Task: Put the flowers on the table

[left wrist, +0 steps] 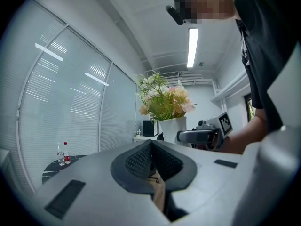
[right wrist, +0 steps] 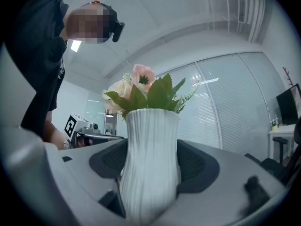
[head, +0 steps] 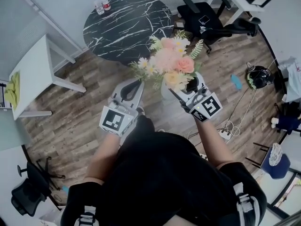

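A wooden floor (head: 80, 112) fills most of the head view. On it at the far side stands a round black marble table (head: 124, 27) with white veins. A white table (head: 33, 72) is at the left, and a black office chair (head: 204, 18) stands to the right of the round table.

The person stands on the near side in dark clothing, with both forearms stretched toward the round table.

The flowers (head: 171, 60) are a bunch of pink, peach and cream blooms with green leaves. They sit upright in 1 white ribbed vase (right wrist: 149, 164). The vase is held up in the air. In the head view the blooms overlap the round table's near-right rim, and the vase body appears over the floor just short of it.

The right gripper (head: 186, 89) has its 2 jaws pressed against the vase's sides, with the dark pads touching the ribs to left and right. The left gripper (head: 130, 88) is just left of the bouquet. Its jaws are closed together with nothing between them.

2 small bottles (head: 101, 4) stand on the round table's far-left edge, 1 with a red label.
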`<state>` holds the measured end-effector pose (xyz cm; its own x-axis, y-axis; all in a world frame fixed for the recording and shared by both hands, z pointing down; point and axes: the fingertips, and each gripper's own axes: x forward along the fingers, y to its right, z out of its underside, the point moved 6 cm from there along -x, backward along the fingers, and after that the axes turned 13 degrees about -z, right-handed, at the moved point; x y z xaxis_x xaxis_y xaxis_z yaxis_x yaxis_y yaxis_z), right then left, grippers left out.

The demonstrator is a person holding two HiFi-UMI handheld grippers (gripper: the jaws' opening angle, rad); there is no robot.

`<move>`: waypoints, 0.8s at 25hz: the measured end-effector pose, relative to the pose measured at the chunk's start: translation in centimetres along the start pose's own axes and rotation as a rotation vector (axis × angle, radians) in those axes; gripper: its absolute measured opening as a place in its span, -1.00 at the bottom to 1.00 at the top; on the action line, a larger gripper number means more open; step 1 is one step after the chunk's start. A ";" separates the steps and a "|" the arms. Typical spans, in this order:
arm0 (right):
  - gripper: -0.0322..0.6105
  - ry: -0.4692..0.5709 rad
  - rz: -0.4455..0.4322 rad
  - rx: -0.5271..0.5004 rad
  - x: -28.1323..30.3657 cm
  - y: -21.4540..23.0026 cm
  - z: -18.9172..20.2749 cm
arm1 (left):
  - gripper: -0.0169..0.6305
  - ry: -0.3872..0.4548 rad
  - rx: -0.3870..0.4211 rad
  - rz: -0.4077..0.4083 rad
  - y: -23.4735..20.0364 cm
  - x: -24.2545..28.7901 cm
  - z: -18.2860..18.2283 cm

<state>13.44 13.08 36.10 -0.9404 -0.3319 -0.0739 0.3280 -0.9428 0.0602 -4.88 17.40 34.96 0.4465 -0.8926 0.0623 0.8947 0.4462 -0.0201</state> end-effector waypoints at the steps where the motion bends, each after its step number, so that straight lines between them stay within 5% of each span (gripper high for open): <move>1: 0.15 -0.003 -0.001 0.000 0.7 0.5 0.0 | -0.91 0.001 -0.001 0.000 -0.8 0.5 0.0; 20: 0.15 -0.043 0.048 0.020 11.5 7.3 1.6 | -0.91 -0.001 -0.033 0.051 -12.8 7.0 0.6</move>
<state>4.90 2.41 37.27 -0.9269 -0.3743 -0.0275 0.3710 -0.9249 0.0825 -13.26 5.51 36.20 0.4919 -0.8685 0.0615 0.8705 0.4890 -0.0558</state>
